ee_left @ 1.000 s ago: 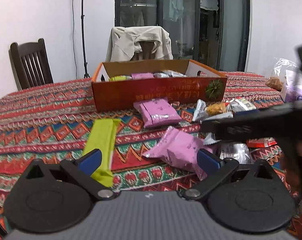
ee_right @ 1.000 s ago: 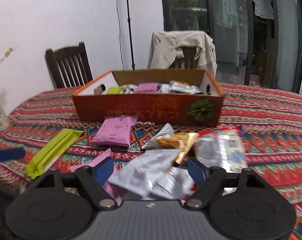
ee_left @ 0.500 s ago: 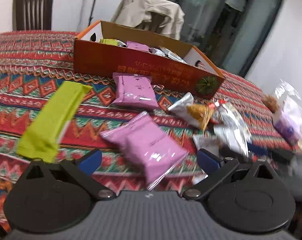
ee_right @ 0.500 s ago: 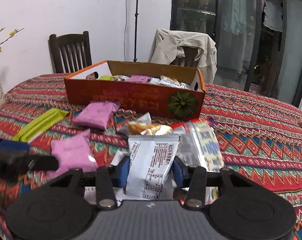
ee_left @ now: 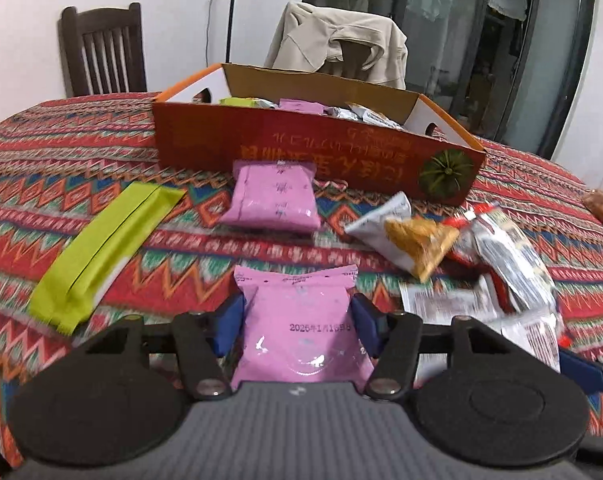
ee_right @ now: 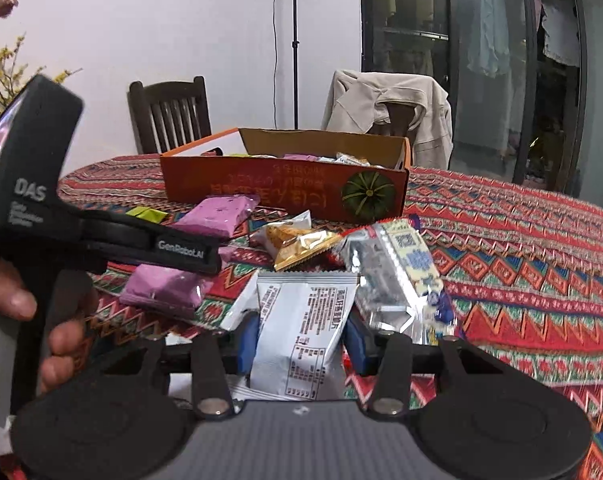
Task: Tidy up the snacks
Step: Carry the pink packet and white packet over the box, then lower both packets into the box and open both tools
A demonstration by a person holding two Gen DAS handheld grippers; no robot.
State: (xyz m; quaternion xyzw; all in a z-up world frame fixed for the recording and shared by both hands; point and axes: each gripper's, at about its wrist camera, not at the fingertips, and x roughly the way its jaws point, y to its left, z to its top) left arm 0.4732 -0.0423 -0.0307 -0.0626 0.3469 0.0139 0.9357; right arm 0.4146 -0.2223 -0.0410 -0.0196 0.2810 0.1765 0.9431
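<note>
- Table [ee_left: 61,152] is carrying everything under a patterned cloth; cardboard box [ee_left: 301,152] is sitting toward the far edge, already part-filled, so likely the drop target.
- Loose packets are lying between box and near edge, within reach of both tools.
- Left gripper [ee_left: 297,320] has just been closing; pads are pressing both sides of pink packet [ee_left: 301,332] near the near edge.
- Right gripper [ee_right: 299,338] is clamping white packet [ee_right: 301,336] upright, probably for carrying to the box.

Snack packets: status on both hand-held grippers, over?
Left hand-held gripper just closed on pink packet. Right shut on white packet. Box ahead, path clear.
</note>
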